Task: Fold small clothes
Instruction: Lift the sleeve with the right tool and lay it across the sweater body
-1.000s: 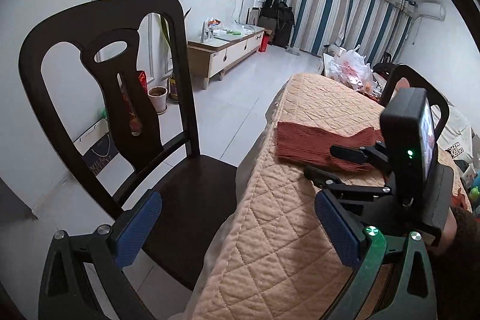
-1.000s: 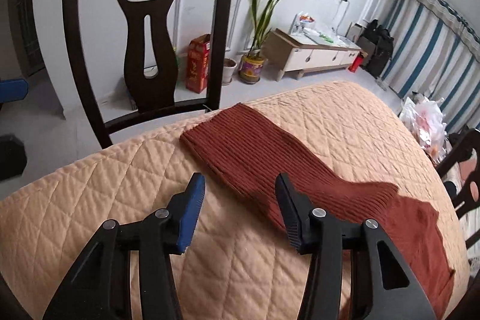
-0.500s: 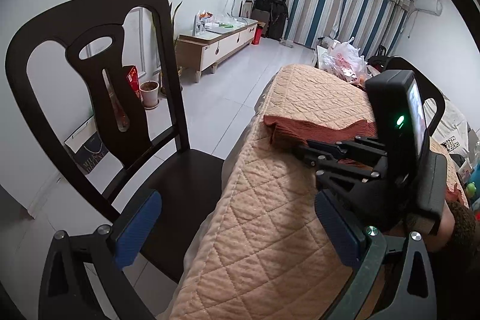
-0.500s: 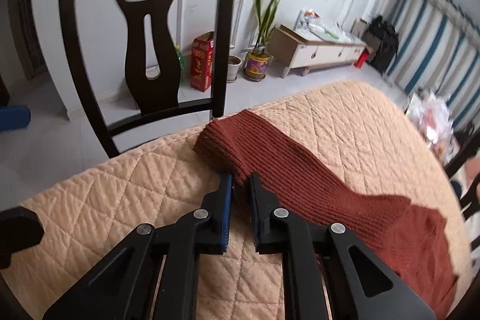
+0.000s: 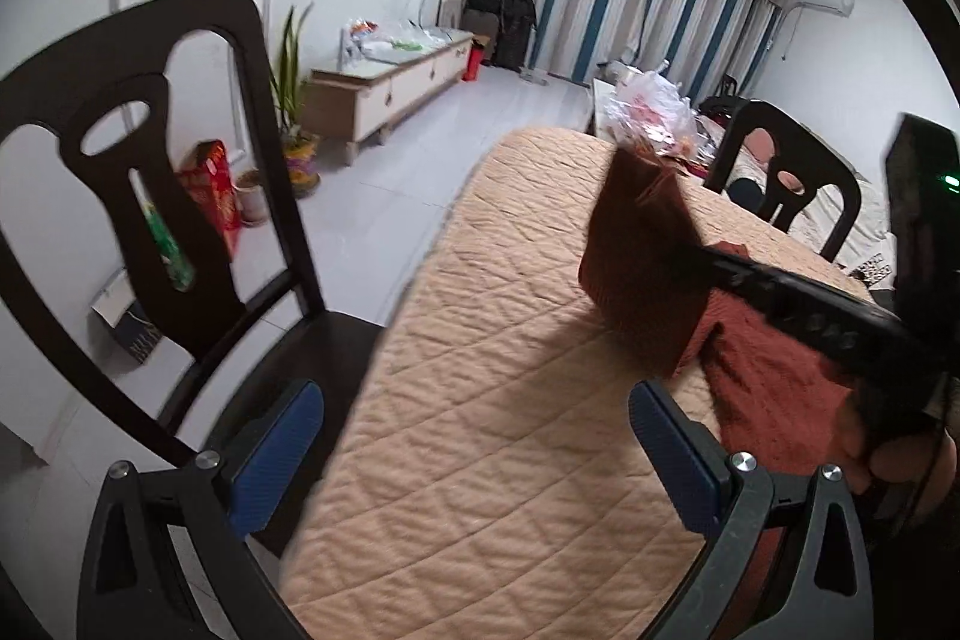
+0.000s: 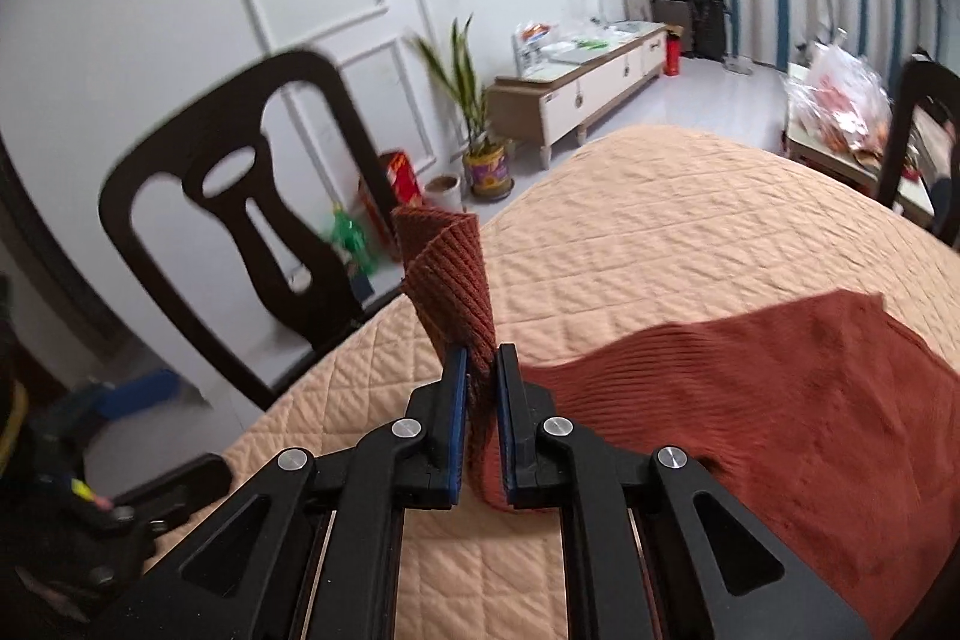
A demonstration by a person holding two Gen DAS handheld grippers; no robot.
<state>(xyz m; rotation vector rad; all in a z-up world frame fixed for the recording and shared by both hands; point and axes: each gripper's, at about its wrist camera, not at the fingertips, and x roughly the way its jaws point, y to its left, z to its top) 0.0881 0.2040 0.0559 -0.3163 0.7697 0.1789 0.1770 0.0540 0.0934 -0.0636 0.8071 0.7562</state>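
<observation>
A rust-red ribbed knit garment (image 6: 780,400) lies on the quilted peach table cover (image 6: 690,232). My right gripper (image 6: 479,370) is shut on the garment's sleeve end (image 6: 450,274), which stands up above the jaws, lifted off the cover. In the left wrist view the lifted sleeve (image 5: 642,256) hangs from the right gripper's arm (image 5: 798,304), with the rest of the garment (image 5: 774,388) on the cover below. My left gripper (image 5: 474,454) is open and empty, low over the near edge of the cover (image 5: 480,370), left of the garment.
A dark wooden chair (image 5: 150,196) stands at the table's left side; it also shows in the right wrist view (image 6: 240,196). Another chair (image 5: 780,172) is at the far side. A plastic bag (image 5: 648,112) sits on a far table.
My right gripper closed on the sleeve end, then lifted it off the cover and carried it back over the garment. My left gripper stayed open and shifted toward the table.
</observation>
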